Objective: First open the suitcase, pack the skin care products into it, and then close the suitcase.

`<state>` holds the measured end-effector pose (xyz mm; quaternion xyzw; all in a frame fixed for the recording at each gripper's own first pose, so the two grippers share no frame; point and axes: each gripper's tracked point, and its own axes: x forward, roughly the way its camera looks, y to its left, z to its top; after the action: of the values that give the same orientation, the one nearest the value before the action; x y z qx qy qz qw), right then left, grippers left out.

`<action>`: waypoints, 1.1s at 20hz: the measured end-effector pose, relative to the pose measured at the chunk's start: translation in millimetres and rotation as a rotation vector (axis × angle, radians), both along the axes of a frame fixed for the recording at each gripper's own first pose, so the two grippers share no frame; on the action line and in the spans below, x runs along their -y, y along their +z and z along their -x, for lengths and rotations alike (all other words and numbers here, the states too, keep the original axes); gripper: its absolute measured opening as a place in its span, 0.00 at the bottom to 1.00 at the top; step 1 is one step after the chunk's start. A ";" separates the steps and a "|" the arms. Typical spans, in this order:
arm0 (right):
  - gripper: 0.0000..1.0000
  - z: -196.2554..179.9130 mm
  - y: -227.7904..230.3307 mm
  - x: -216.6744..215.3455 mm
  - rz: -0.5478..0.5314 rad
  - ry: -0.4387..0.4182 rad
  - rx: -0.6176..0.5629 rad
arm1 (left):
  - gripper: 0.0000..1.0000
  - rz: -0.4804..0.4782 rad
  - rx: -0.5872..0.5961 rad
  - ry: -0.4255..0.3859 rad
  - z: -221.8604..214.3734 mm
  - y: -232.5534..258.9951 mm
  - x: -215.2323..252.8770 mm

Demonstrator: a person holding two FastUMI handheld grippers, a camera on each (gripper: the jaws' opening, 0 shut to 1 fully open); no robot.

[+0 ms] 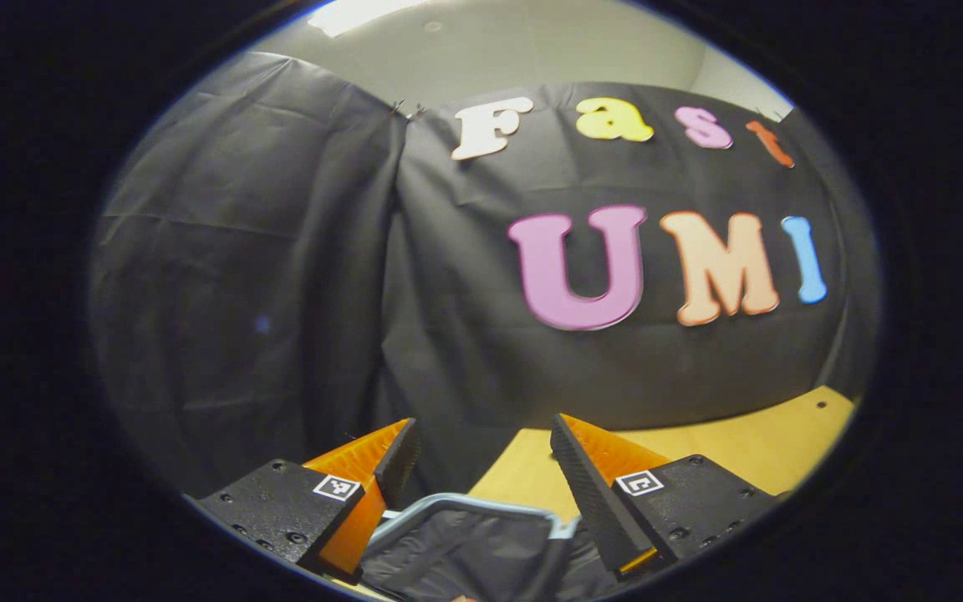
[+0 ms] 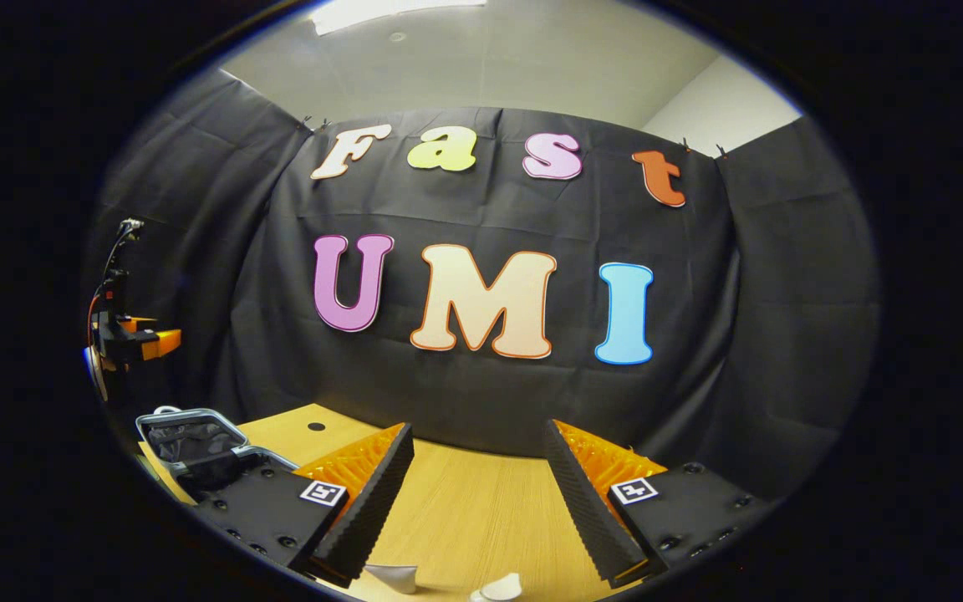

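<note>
Grey suitcase (image 2: pixel 193 443) lid raised, facing right | both grippers' fingers spread, holding nothing

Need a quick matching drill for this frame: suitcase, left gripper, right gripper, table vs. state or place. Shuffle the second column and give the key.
Things:
1. suitcase
2. left gripper
3. right gripper
4. table

States or places:
A. open, above small white items at the near table edge
B. lid raised, dark lining showing
C. light wood, running to the black cloth wall
D. open, with the suitcase's grey rim just beyond its fingers

Pairs: 1-B, 2-D, 3-A, 4-C
</note>
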<state>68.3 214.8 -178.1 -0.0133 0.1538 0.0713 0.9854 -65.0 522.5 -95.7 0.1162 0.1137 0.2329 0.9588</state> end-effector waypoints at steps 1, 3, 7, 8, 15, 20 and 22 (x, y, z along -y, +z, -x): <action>0.99 2.1 0.1 6.4 -0.006 0.004 0.001 | 0.95 0.002 0.007 -0.033 -11.7 0.0 27.9; 0.98 6.8 -1.7 19.6 -0.011 0.009 0.003 | 0.95 0.018 0.020 -0.079 -27.0 0.9 70.5; 0.99 17.0 -4.8 41.6 -0.034 0.017 -0.005 | 0.95 0.056 0.057 -0.182 -45.5 -4.3 156.0; 0.99 19.5 -6.7 46.2 -0.040 0.019 -0.009 | 0.95 0.067 0.055 -0.214 -46.6 -9.8 177.5; 0.99 52.6 -35.3 56.8 -0.065 0.073 -0.077 | 0.95 0.175 -0.100 -0.379 -35.3 -89.6 305.2; 0.99 72.0 -39.5 77.9 -0.049 0.085 -0.100 | 0.95 0.263 -0.254 -0.454 -18.0 -172.3 369.9; 0.99 78.7 -40.5 88.2 -0.029 0.085 -0.107 | 0.95 0.307 -0.319 -0.451 -6.0 -206.5 384.8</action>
<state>-10.4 126.6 -218.6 -0.0015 0.2044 0.1161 0.9720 -59.0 137.7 -302.2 0.0272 0.2680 -0.0269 0.9627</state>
